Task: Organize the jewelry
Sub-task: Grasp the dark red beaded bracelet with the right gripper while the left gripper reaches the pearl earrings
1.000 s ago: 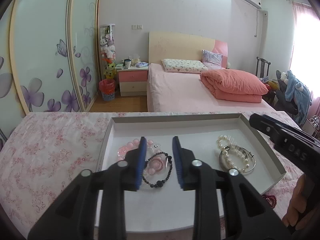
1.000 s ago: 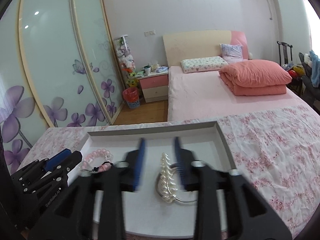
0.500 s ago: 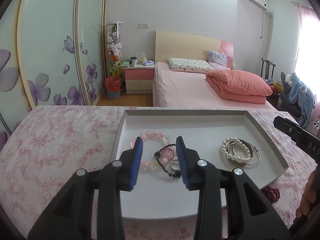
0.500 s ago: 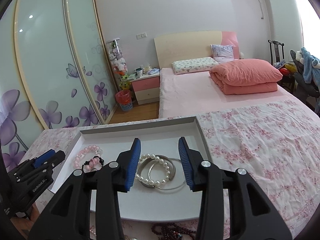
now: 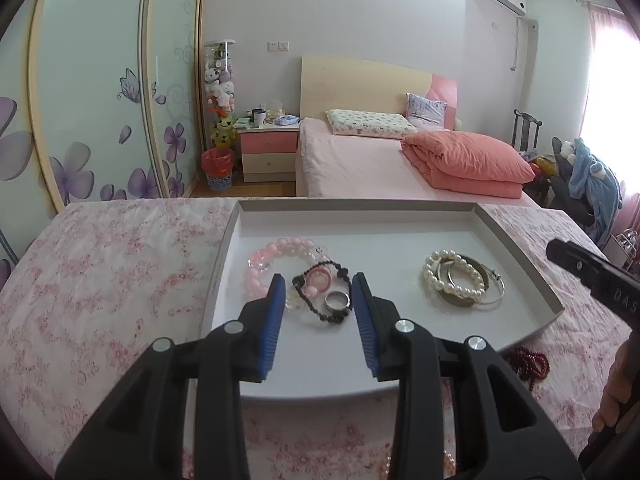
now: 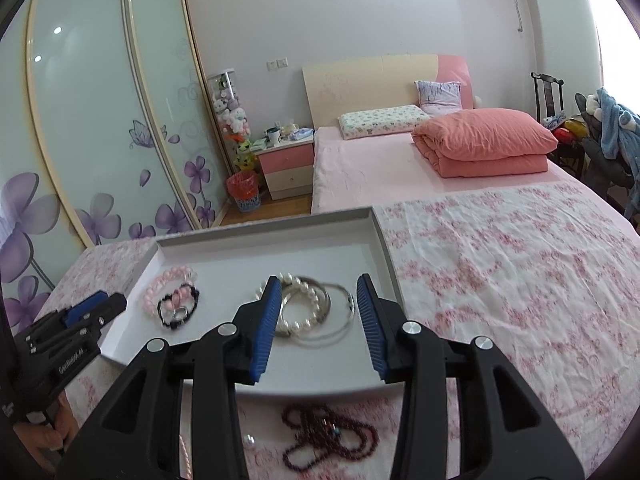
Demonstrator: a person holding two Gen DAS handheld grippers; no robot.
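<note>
Bedroom w/ bed [image 5: 360, 160]; floral cloth [image 6: 500, 260] over surface. Tray [image 5: 520, 256] holds beads [image 5: 280, 252], pearls [image 6: 304, 300]. Left gripper [image 5: 319, 304] just widened, right gripper [image 6: 316, 312] part-open; both empty

Left wrist view: looks forward and down between its own two fingers, close over the left part of a grey tray [image 5: 516, 240] | Right wrist view: same downward tilt, close over the tray's [image 6: 384, 248] right part | Shared: tray, floral cloth [image 5: 100, 280], bed [image 6: 380, 160] and wardrobe behind.
</note>
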